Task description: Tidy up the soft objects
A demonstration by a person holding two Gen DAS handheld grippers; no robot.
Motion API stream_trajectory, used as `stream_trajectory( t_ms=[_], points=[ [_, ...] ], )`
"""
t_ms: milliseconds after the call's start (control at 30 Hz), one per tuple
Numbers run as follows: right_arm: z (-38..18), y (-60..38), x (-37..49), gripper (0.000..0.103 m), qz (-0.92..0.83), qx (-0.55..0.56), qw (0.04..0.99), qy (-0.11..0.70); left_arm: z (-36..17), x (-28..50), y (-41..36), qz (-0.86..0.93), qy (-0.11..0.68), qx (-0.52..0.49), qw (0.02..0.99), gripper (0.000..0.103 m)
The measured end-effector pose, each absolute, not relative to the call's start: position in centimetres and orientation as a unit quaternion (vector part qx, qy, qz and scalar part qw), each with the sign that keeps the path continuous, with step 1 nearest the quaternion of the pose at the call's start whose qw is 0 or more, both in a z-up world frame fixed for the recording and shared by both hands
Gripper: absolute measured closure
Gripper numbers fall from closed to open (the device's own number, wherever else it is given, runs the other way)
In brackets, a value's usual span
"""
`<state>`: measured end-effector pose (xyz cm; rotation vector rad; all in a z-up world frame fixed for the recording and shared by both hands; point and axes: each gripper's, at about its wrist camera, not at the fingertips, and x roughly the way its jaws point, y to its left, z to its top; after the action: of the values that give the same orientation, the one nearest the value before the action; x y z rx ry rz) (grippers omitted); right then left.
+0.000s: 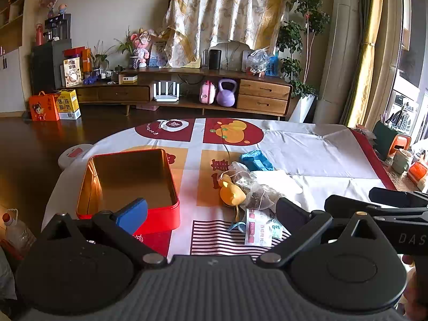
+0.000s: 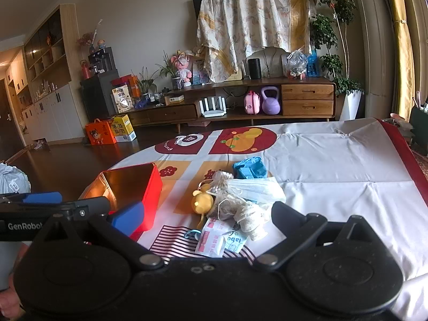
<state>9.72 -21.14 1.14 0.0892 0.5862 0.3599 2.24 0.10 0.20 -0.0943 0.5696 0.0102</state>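
Note:
A red tin box with a gold inside stands open and empty on the table at the left; it also shows in the right wrist view. Right of it lies a pile of soft things: a yellow plush toy, a mesh drawstring pouch, a white face mask, a blue packet, a gauze roll and paper sachets. My left gripper is open, above the table's near edge. My right gripper is open just before the pile.
The table wears a white cloth with red and yellow prints. Behind it stand a wooden TV cabinet, a cloth-draped screen and plants. The right gripper's arm crosses the left view.

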Motion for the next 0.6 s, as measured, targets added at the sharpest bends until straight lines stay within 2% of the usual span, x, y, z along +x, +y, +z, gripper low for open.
stream_trajectory(
  t_ms=[600],
  points=[
    [1.10, -21.25, 9.72, 0.004, 0.176, 0.048, 0.937, 0.297, 0.17, 2.18, 0.27, 0.004, 0.284, -0.046, 0.958, 0.000]
  ],
)
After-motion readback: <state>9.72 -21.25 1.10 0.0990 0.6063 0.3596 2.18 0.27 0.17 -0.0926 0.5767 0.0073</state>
